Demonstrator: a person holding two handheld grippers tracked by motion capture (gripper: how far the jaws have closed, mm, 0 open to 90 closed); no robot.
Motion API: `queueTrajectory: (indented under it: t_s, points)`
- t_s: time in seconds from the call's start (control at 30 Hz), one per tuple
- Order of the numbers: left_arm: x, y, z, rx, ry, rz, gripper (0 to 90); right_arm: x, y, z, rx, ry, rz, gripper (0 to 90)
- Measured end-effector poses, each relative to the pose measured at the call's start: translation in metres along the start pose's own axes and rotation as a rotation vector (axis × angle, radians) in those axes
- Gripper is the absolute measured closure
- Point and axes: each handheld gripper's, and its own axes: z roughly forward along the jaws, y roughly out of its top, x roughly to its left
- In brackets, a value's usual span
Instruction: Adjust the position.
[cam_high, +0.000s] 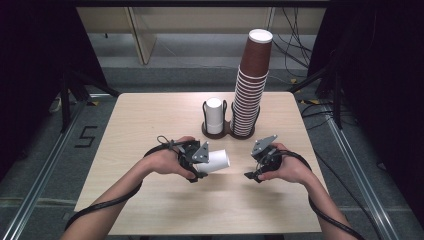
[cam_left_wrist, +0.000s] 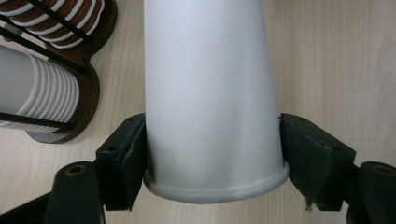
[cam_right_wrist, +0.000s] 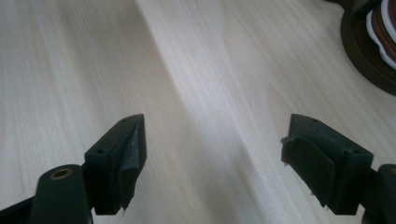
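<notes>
A white paper cup lies sideways in my left gripper, held over the wooden table in front of the cup holder. In the left gripper view both black pads press on the cup just above its rolled rim, so my left gripper is shut on it. My right gripper hovers to the right of the cup, a short gap away from it. Seen from its own camera, my right gripper stands open with bare tabletop between its jaws.
A dark two-slot cup holder stands at the table's far middle. Its left slot has a short stack of white cups, its right slot a tall stack of brown cups. The holder's base lies close to my right gripper.
</notes>
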Motion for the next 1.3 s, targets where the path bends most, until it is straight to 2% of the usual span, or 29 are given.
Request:
queueTrajectory:
  t_s: [0.03,0.23,0.27,0.3,0.33,0.47,0.6,0.63,0.67,0.7,0.73,0.77,0.8,0.93,0.97,1.03,1.3]
  points:
    - [0.001,0.002,-0.001,0.015,-0.006,0.011,27.0,-0.001,0.0,0.0,-0.002,-0.004,-0.014,21.7]
    - [0.002,0.006,0.0,0.04,-0.018,0.026,27.0,0.001,0.004,0.001,0.019,0.012,-0.026,21.8]
    - [0.001,0.006,0.002,0.021,-0.019,0.006,27.0,0.0,0.004,0.0,0.023,0.01,-0.036,21.8]
    - [0.001,0.006,0.002,0.028,-0.024,0.014,27.1,0.0,0.004,0.001,0.018,0.011,-0.032,21.8]
    - [0.001,0.006,0.002,0.032,-0.026,0.019,27.1,-0.001,0.005,0.001,0.016,0.006,-0.05,21.8]
    - [0.002,0.007,0.003,0.053,-0.032,0.035,27.3,0.002,0.005,0.001,0.028,0.019,-0.034,21.7]
    - [0.003,0.009,0.004,0.067,-0.043,0.043,27.4,0.002,0.006,0.001,0.032,0.027,-0.055,21.7]
    - [0.004,0.01,0.003,0.081,-0.045,0.062,27.4,0.0,0.008,0.0,0.026,0.02,-0.087,21.8]
    - [0.004,0.011,0.004,0.074,-0.045,0.054,27.5,0.0,0.008,0.001,0.02,0.026,-0.094,21.7]
    - [0.005,0.012,0.003,0.086,-0.046,0.067,27.5,0.002,0.009,0.0,0.022,0.037,-0.073,21.8]
    - [0.005,0.012,0.003,0.09,-0.046,0.074,27.5,0.0,0.01,0.0,0.018,0.033,-0.103,21.7]
    - [0.004,0.013,0.004,0.085,-0.044,0.067,27.4,0.001,0.011,0.0,0.021,0.034,-0.104,21.8]
    - [0.005,0.014,0.004,0.099,-0.047,0.082,27.5,0.003,0.011,0.0,0.022,0.034,-0.089,21.8]
    - [0.006,0.015,0.004,0.117,-0.053,0.087,27.5,0.004,0.014,0.0,0.025,0.043,-0.107,21.7]
    - [0.006,0.015,0.004,0.122,-0.054,0.09,27.5,0.005,0.014,0.0,0.021,0.038,-0.099,21.7]
    - [0.006,0.016,0.005,0.13,-0.055,0.098,27.5,0.005,0.016,0.0,0.02,0.034,-0.12,21.7]
    - [0.005,0.019,0.009,0.16,-0.065,0.119,27.6,0.01,0.022,0.001,0.014,0.06,-0.118,21.7]
